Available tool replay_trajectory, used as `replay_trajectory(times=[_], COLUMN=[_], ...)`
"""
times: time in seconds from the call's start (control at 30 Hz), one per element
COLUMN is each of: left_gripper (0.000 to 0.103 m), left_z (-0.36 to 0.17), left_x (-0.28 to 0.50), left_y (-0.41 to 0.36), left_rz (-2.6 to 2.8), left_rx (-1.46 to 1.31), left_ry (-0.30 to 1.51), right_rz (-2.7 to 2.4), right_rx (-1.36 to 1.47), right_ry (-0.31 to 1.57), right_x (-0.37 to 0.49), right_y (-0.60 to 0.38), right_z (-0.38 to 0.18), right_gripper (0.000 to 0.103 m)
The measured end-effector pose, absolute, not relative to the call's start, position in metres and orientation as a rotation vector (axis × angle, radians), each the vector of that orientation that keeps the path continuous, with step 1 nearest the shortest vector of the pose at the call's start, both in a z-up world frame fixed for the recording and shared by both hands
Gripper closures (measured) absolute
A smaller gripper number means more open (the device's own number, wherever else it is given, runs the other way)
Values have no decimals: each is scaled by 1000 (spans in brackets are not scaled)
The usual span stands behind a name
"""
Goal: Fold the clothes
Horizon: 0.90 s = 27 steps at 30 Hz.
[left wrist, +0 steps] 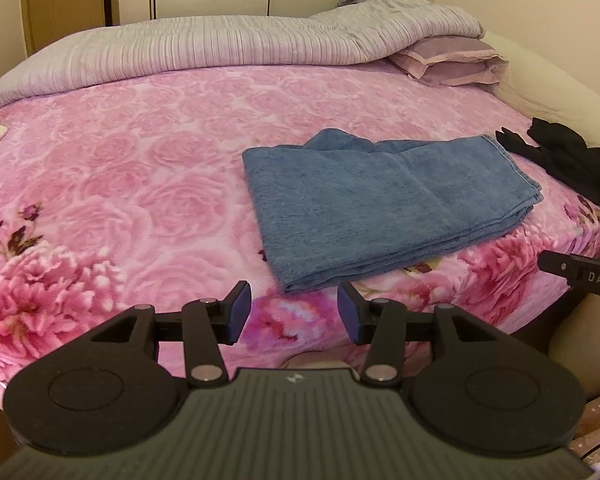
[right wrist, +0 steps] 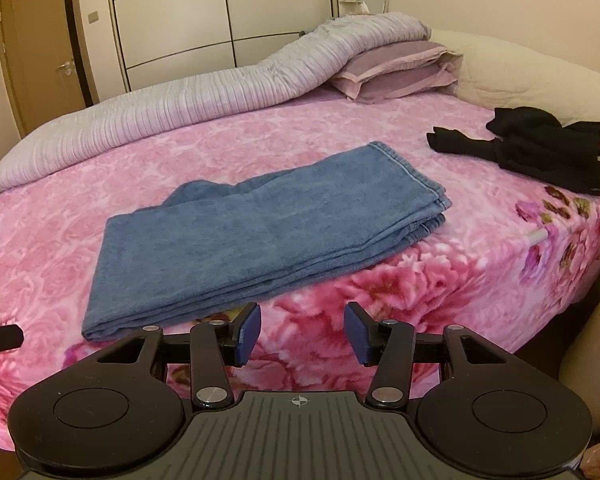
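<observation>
A blue cloth lies folded into a flat rectangle on the pink flowered blanket, near the bed's front edge; its far corner is rumpled. In the right wrist view the blue cloth sits just beyond my fingers, to the left. A crumpled black garment lies further right on the bed. My left gripper hovers open above the blanket, just short of the cloth's near edge, with nothing between its pads. My right gripper is likewise open and empty over the blanket.
A rolled lilac quilt runs along the bed's far side, with pillows at the far right. A wardrobe and door stand behind. The bed's edge drops off at the right. The other gripper's tip shows at the right.
</observation>
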<state>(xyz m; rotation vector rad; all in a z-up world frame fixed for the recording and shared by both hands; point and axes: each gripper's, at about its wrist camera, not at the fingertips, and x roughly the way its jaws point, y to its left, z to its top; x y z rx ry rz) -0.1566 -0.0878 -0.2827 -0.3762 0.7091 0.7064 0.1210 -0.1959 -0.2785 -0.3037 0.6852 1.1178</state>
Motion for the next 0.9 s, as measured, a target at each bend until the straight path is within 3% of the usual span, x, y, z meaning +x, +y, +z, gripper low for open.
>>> replay_trajectory(times=[0.43, 0.8, 0.9], left_gripper=[61, 66, 60], left_z=[-315, -352, -371], left_x=[-136, -109, -97], left_y=[-45, -11, -5], left_rz=[684, 645, 637], left_rx=[-473, -507, -509], left_ry=[730, 732, 775], right_rz=[1078, 1164, 1202], right_rx=[-314, -285, -290], right_ry=[746, 607, 565], right_x=[153, 168, 163], right_y=[-159, -128, -112], right_z=[-305, -331, -348], right_gripper=[52, 52, 52])
